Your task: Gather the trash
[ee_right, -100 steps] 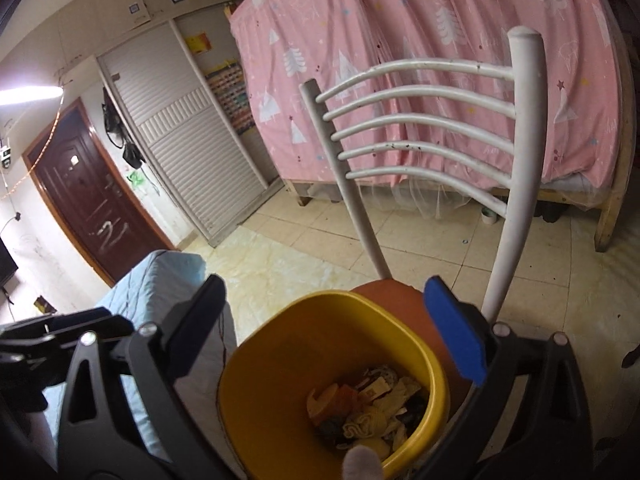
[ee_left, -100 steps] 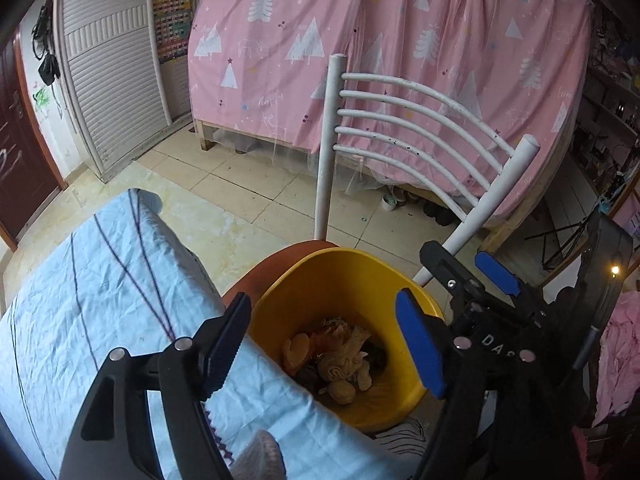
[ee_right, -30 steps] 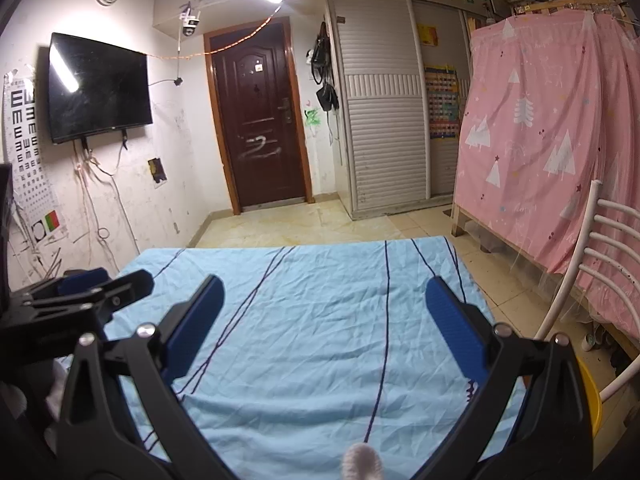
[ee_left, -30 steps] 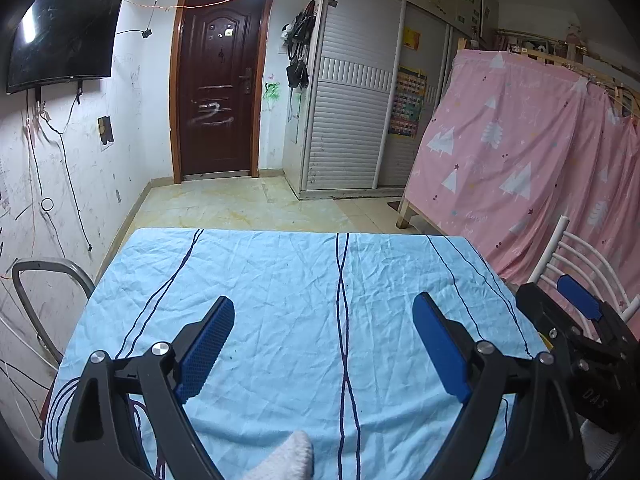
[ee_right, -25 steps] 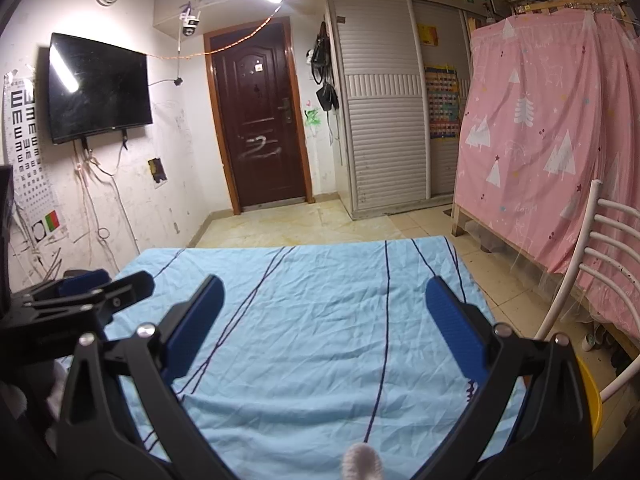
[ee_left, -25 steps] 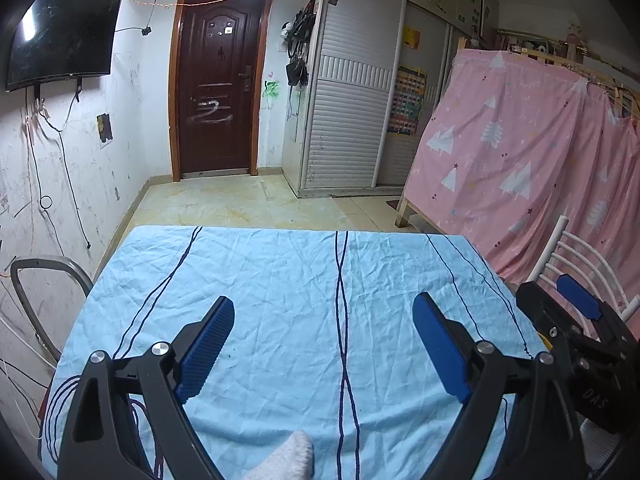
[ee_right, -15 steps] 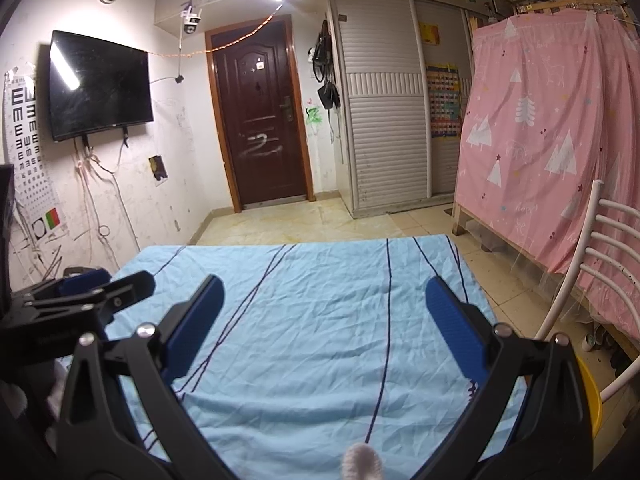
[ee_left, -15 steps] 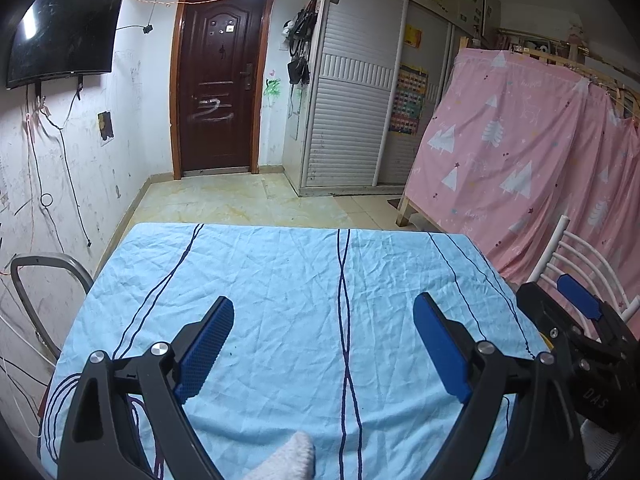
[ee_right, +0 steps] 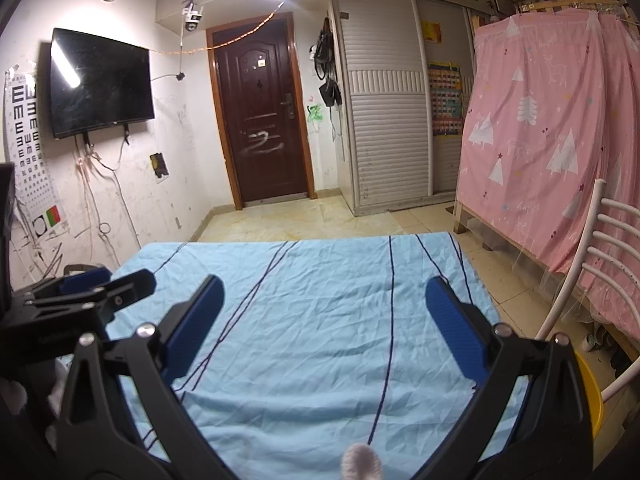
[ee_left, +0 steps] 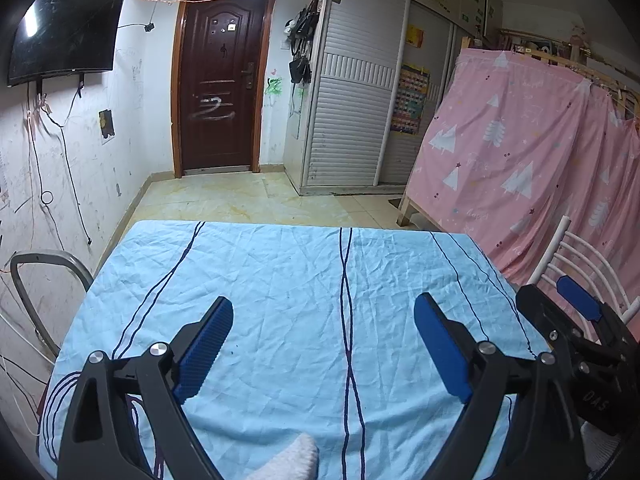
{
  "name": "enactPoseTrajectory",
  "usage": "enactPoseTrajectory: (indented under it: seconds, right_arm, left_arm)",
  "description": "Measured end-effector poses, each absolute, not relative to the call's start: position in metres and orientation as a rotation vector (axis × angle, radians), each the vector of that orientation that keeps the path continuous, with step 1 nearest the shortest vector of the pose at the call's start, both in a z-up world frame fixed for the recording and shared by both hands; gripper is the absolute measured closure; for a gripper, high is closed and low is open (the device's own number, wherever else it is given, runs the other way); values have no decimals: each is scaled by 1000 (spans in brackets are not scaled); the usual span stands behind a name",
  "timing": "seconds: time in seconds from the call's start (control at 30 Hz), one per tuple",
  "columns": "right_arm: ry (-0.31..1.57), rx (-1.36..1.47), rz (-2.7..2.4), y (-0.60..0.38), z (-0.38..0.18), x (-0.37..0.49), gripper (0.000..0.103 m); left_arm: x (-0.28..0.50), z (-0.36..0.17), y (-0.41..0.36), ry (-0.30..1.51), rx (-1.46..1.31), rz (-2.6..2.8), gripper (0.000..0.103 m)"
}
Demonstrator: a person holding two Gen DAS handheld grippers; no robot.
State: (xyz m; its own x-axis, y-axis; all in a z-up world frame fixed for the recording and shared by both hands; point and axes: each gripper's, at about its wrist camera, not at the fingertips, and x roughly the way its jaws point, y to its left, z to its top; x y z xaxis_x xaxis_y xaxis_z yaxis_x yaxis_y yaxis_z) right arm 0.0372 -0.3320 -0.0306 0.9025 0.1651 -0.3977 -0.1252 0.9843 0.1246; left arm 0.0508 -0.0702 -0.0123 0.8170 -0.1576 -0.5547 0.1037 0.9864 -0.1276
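Note:
Both grippers hover side by side over a table draped in a light blue cloth with dark wavy stripes. My left gripper is open, blue pads wide apart, nothing between them. My right gripper is open too and holds nothing. In the left wrist view the right gripper shows at the right edge; in the right wrist view the left gripper shows at the left edge. A sliver of the yellow bin peeks out low on the right, beside the table. No trash shows on the blue cloth.
A white slatted chair stands right of the table, in front of a pink curtain. A grey metal chair back sits at the table's left. Beyond lie tiled floor, a dark door and a wall television.
About three seconds ago both grippers faced the yellow bin holding trash on the chair; now they face the table. Over the last second nothing has visibly moved.

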Motion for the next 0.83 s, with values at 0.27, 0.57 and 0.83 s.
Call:
enactPoseTrajectory:
  seconds: [0.27,0.57,0.83]
  right_arm:
    - [424,97,154,-332,-33,38,6]
    - [423,95,154,-332,-34,38,6]
    - [437,92,144,-333,-36,41,6]
  left_arm:
    - [51,-16,-67,583,-110,-140,20]
    - [52,-17,-64,586,-131,-159,20]
    - [56,-20,-61,615,-143,-159,20]
